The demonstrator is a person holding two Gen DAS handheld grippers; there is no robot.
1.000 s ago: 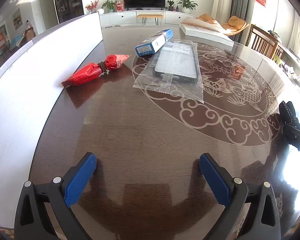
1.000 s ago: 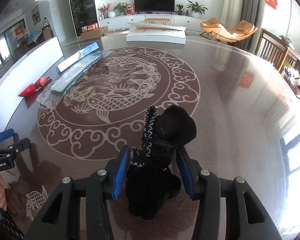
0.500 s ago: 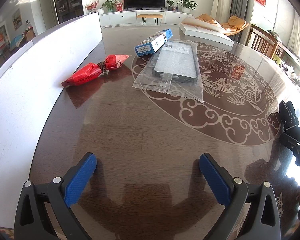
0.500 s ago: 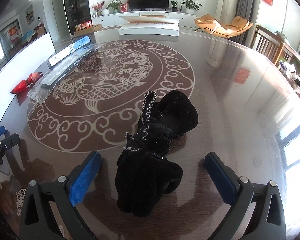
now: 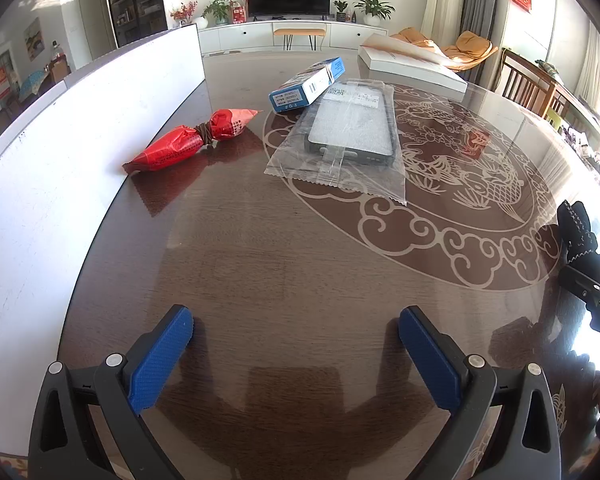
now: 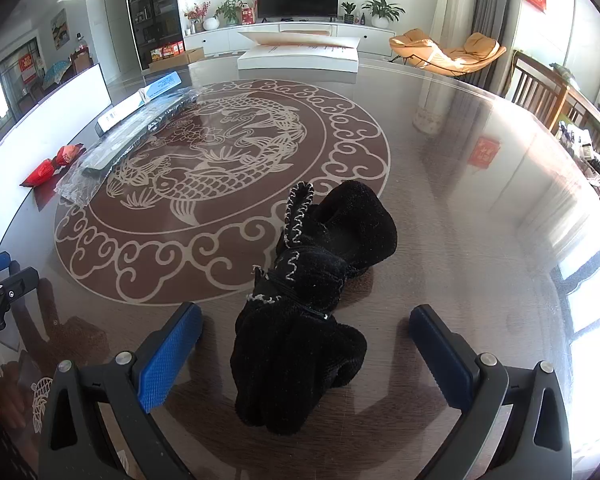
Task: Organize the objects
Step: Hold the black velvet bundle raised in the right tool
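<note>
Hand-held gripper (image 6: 306, 342) agape, straddling glove (image 6: 308, 304).

Bright daylight, seemingly right-side window glare, fisheye-warped edges

1 red packet (image 5: 192, 140), 1 blue box (image 5: 306, 86), 1 bagged phone case (image 5: 350, 130), 1 black glove bundle (image 6: 312, 300)
</note>
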